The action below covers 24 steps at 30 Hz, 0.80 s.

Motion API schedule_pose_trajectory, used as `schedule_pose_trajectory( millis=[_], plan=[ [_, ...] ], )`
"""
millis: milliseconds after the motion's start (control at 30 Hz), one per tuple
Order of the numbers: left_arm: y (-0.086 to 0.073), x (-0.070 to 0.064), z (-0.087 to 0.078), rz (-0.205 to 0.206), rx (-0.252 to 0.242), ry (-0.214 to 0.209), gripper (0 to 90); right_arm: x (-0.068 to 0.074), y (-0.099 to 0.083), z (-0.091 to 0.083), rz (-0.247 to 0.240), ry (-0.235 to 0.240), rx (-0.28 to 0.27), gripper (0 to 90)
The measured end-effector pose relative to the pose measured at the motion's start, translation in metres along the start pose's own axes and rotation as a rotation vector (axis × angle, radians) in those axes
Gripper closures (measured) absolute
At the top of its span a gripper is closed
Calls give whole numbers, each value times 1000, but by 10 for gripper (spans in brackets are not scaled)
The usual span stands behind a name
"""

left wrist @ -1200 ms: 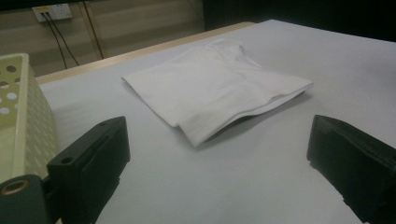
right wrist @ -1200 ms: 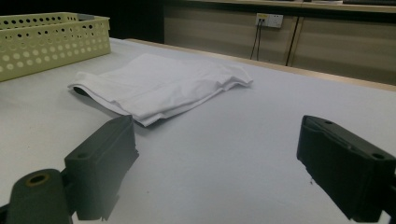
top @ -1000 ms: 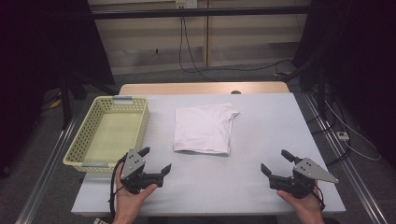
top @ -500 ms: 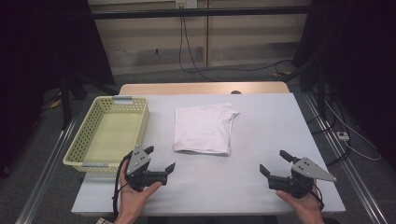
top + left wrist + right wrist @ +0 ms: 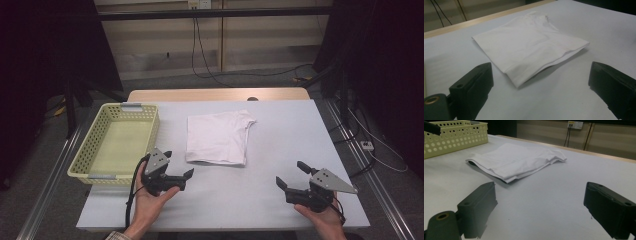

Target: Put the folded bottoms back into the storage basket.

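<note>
In the high view, a folded white cotton T-shirt [image 5: 218, 138] lies flat near the middle of the pale grey table [image 5: 280, 145], a little toward the far side. A pale yellow perforated plastic basket [image 5: 118, 144] stands on the left part of the table, just beside the T-shirt but apart from it. The left gripper [image 5: 178, 165] sits near the basket's near right corner, close to the T-shirt's near left corner, its jaws spread wide and holding nothing. The right gripper [image 5: 292, 174] rests at the near right of the table, well apart from the T-shirt, jaws likewise spread and empty.

In the left gripper view, the T-shirt [image 5: 529, 47] lies just beyond the two parted black jaws, its near folded corner pointing between them without touching either.

In the right gripper view, the T-shirt [image 5: 516, 160] lies farther off, to the left of centre, with the basket [image 5: 454, 137] at the far left behind it. The jaws stand wide apart over bare table [image 5: 544, 202].
</note>
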<state>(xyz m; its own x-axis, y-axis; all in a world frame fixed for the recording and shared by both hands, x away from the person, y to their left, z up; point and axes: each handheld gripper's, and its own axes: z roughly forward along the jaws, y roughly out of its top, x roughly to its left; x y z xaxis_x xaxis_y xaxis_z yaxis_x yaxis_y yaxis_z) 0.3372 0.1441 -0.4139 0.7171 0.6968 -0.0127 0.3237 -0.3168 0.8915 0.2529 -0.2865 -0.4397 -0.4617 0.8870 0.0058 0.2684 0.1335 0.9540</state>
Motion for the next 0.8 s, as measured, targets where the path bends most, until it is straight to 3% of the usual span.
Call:
schedule_pose_trajectory(
  millis=[500, 800],
  plan=[
    [21, 0, 20, 12, -14, -8, 64, -1, 0, 1, 4, 2, 5, 109],
    [33, 8, 35, -16, -7, -11, 70, 1, 0, 1, -6, 8, 5, 107]
  ],
)
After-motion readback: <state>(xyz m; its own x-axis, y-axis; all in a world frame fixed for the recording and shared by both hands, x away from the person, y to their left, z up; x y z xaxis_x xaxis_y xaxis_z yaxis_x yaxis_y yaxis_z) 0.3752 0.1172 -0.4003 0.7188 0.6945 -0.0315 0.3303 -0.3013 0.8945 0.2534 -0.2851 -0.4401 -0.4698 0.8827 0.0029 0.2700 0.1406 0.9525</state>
